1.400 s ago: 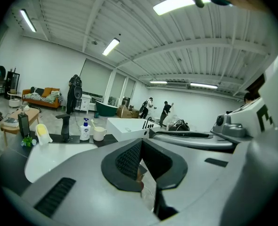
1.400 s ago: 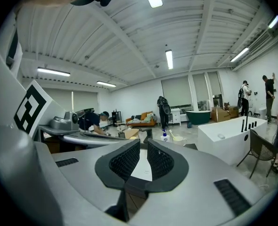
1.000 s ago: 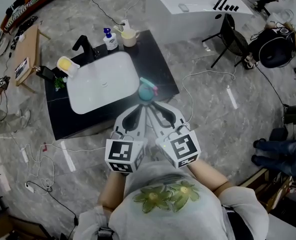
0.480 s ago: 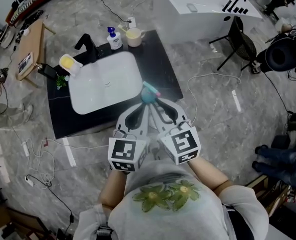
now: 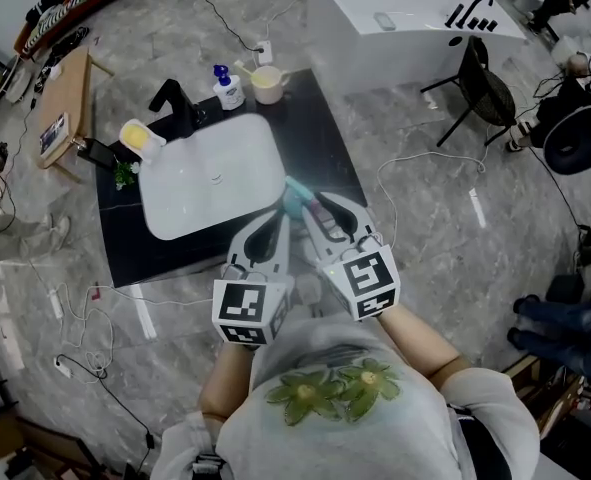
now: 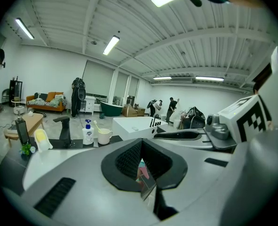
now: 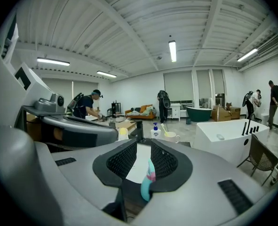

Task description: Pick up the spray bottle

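The spray bottle [image 5: 295, 199] is teal with a pink trigger. It stands at the front right of the black counter [image 5: 327, 140], beside the white sink [image 5: 210, 173]. My right gripper [image 5: 308, 204] is open, its fingertips reaching the bottle's right side. In the right gripper view the bottle [image 7: 148, 180] shows low in the gap between the jaws, against the right pad. My left gripper [image 5: 279, 215] is shut just left of the bottle with nothing in it. Only a sliver of the bottle [image 6: 142, 172] shows past its pads.
A black tap [image 5: 175, 103], a yellow soap holder [image 5: 139, 136], a pump bottle [image 5: 225, 86] and a cup [image 5: 266, 81] stand around the sink. Cables [image 5: 75, 308] lie on the stone floor. A white tub [image 5: 405, 18] and a black chair [image 5: 480, 83] stand to the right.
Both grippers have closed in on the spray bottle, the right one now beside it. The bottle stays on the counter. The head view has shifted slightly.
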Action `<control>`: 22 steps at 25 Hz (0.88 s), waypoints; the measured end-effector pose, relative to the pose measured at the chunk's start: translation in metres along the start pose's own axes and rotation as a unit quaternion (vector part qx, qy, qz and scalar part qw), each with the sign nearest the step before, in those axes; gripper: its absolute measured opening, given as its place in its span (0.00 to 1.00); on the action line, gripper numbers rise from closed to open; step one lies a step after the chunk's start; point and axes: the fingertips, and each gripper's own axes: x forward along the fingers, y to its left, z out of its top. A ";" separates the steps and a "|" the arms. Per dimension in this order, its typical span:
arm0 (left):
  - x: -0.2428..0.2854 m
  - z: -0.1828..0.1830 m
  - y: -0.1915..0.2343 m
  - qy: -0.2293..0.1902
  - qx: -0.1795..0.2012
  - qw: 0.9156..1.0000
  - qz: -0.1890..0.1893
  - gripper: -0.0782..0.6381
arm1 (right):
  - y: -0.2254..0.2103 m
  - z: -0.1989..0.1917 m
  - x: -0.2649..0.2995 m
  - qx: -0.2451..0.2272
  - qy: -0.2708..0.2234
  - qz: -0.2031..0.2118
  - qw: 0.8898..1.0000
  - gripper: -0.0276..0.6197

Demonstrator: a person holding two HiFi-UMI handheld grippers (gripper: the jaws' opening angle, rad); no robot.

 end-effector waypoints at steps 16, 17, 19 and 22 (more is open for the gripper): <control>0.010 -0.008 0.018 0.012 -0.010 1.000 0.023 0.12 | -0.010 -0.036 0.025 -0.003 0.051 0.026 0.998 0.19; 0.010 -0.009 0.018 0.012 -0.010 1.000 0.023 0.12 | -0.011 -0.037 0.025 -0.002 0.052 0.026 0.998 0.19; 0.011 -0.009 0.018 0.013 -0.011 1.000 0.025 0.12 | -0.012 -0.038 0.026 -0.002 0.053 0.027 0.998 0.19; 0.012 -0.009 0.018 0.011 -0.014 0.999 0.029 0.12 | -0.014 -0.040 0.028 -0.001 0.055 0.029 0.998 0.19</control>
